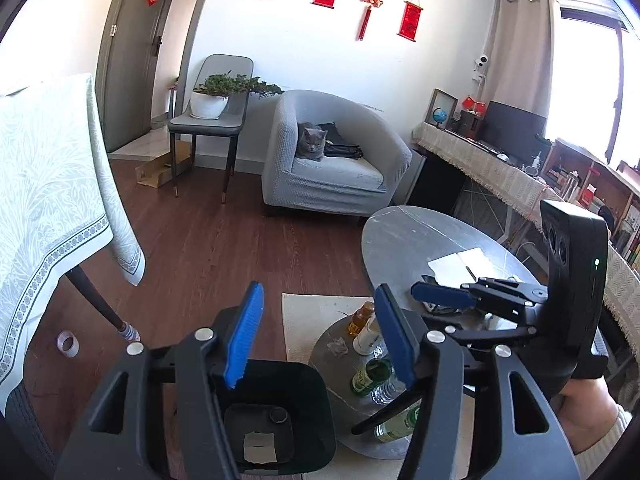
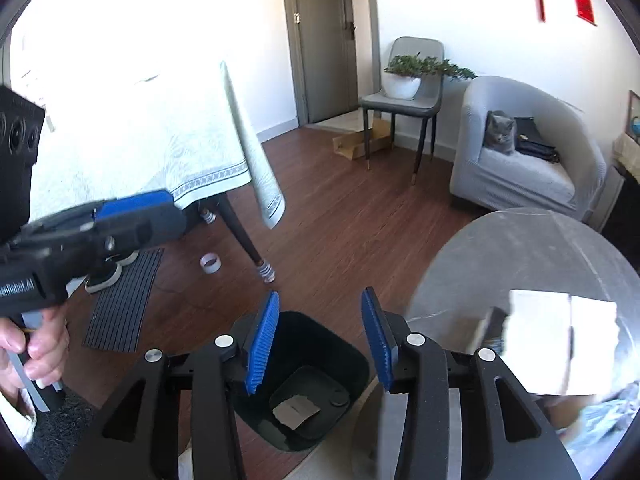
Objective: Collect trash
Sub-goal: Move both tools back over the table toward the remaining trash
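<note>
Both the left tongs (image 1: 320, 336) and right tongs (image 2: 320, 340) gape empty above the black bin (image 2: 304, 380), bottles (image 1: 366, 336) just right of the left pair, labels unreadable.

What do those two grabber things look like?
Both the left gripper and the right gripper are black plastic, with flat bright blue ridged fingers and round silver bolts at the joints. Each has a boxy black top with round holes. A white sleeve covers the wrist.

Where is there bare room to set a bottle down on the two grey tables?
The far half of the upper table, beyond the paper, is bare. The lower table is crowded with bottles along its right; only its left edge by the bin is free.
</note>
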Available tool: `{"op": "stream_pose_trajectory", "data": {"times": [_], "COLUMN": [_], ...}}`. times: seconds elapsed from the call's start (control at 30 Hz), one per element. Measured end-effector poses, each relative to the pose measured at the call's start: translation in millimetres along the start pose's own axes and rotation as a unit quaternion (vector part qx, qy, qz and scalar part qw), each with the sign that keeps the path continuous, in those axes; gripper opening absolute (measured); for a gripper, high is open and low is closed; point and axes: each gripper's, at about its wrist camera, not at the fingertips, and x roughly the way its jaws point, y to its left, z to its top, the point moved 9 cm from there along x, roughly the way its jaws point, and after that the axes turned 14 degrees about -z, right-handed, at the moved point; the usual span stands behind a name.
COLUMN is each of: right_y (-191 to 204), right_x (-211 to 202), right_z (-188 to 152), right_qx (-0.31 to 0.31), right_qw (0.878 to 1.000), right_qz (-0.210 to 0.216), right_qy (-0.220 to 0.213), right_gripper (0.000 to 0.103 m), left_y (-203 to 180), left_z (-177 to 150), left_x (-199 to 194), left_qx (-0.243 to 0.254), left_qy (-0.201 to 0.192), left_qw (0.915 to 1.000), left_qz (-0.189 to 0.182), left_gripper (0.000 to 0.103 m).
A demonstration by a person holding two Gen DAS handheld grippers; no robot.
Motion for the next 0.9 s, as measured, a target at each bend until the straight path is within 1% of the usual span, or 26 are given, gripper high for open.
{"op": "stream_pose_trajectory", "data": {"times": [0.17, 0.2, 0.33, 0.57, 0.73, 0.9], "right_y": [-45, -54, -92, -141, -167, -192], "right_x": [-19, -22, -32, -52, -65, -76], "right_z": [6, 5, 1, -18, -36, -55], "right_qx": [0.035, 0.039, 0.056, 0.069, 0.079, 0.094], "right_qw": [0.999, 0.998, 0.997, 0.993, 0.992, 0.99], "right_qz": [-0.025, -0.03, -0.051, -0.085, -0.097, -0.108], "right_qy": [-0.024, -0.024, -0.027, -0.031, -0.027, -0.018], "right_gripper": [0.046, 0.048, 0.05, 0.054, 0.055, 0.057], "left_y": [-22, -26, -45, -80, -108, -135], "left_z": [-1, -1, -3, -10, -20, -30], "left_x": [11, 15, 32, 64, 85, 108], "left_qx": [0.016, 0.019, 0.027, 0.045, 0.052, 0.062], "left_qy": [-0.004, -0.002, 0.005, 0.022, 0.036, 0.049], "left_qw": [0.9996, 0.9995, 0.9988, 0.9971, 0.9956, 0.9928], "left_qz": [-0.023, -0.027, -0.04, -0.058, -0.069, -0.089], "left_gripper": [0.066, 0.068, 0.073, 0.076, 0.078, 0.08]}}
